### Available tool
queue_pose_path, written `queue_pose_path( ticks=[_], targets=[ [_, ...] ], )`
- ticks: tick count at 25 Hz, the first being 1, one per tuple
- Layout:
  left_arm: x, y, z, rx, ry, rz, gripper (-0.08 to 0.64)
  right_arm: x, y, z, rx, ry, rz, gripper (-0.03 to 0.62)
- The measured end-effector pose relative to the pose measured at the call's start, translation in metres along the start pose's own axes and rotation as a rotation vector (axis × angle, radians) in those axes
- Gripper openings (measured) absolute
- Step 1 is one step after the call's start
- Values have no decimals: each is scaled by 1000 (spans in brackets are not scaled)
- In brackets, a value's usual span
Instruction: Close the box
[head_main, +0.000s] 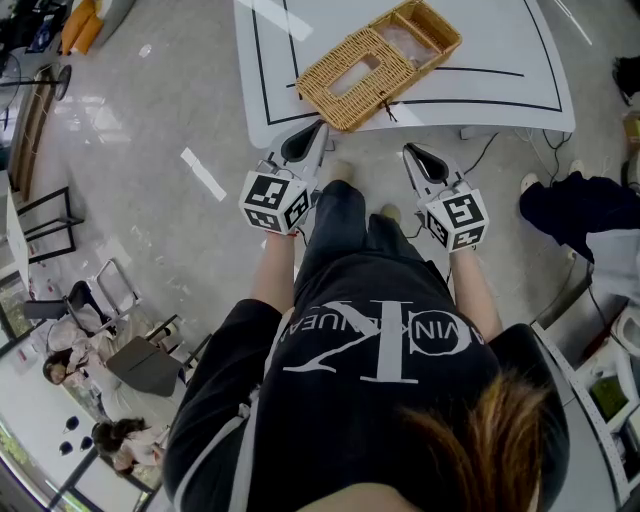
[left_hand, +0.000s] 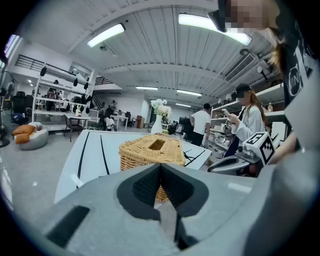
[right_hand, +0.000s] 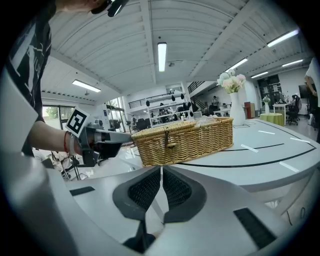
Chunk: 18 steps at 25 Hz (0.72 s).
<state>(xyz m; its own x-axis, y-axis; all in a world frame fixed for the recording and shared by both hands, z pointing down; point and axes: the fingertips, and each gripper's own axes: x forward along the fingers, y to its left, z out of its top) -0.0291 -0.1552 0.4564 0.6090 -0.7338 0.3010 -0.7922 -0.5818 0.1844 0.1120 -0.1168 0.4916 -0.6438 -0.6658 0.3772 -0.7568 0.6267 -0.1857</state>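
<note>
Left gripper (head_main: 320, 126): your fingers (left_hand: 145, 187) are pressed fully together, pad against pad. Nothing is pinched between them. The tip sits at the near edge of the counter (head_main: 500, 50), close to the near corner of the box (head_main: 375, 65). It is not touching the box, and your left gripper view shows bare counter between the tip and the wicker.

Right gripper (head_main: 409, 151): its fingers (right_hand: 147, 190) are likewise shut against each other and hold nothing. This gripper sits just short of the counter's near edge, to the right of the box's near corner and apart from it.

Box: it is a long wicker box lying at an angle on the white counter, close to the near edge and across the black lines marked on the top. The end nearest you has a rectangular slot in its upper face. The far end shows something pale inside. A small clasp hangs on the long side facing your right gripper. From these views I cannot tell whether the lid is seated along its whole length.

Neither gripper is in contact with the box.
</note>
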Motion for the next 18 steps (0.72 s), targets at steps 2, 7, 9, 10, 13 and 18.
queue_pose_path(
  ticks=[2,7,9,10,13,18],
  targets=[
    [-3,3,0,-15,-9,10,11,1,1,0,-2,0,3,12],
    [-11,13,7,-26,-44,44,11,3,1,7,-3,-21,1,6],
    [-14,17,11,-34,-62,59,11,3,-1,12,0,-36,-5,-2],
    [-16,19,13,-36,-70,67,11,3,-2,15,0,-44,-8,-3],
    [-21,25,19,-34,-94,91,11,1,-6,25,-9,-67,-18,-3],
    [-27,34,33,-32,-139,126,11,-3,-15,45,-27,-107,-42,-3]
  ],
)
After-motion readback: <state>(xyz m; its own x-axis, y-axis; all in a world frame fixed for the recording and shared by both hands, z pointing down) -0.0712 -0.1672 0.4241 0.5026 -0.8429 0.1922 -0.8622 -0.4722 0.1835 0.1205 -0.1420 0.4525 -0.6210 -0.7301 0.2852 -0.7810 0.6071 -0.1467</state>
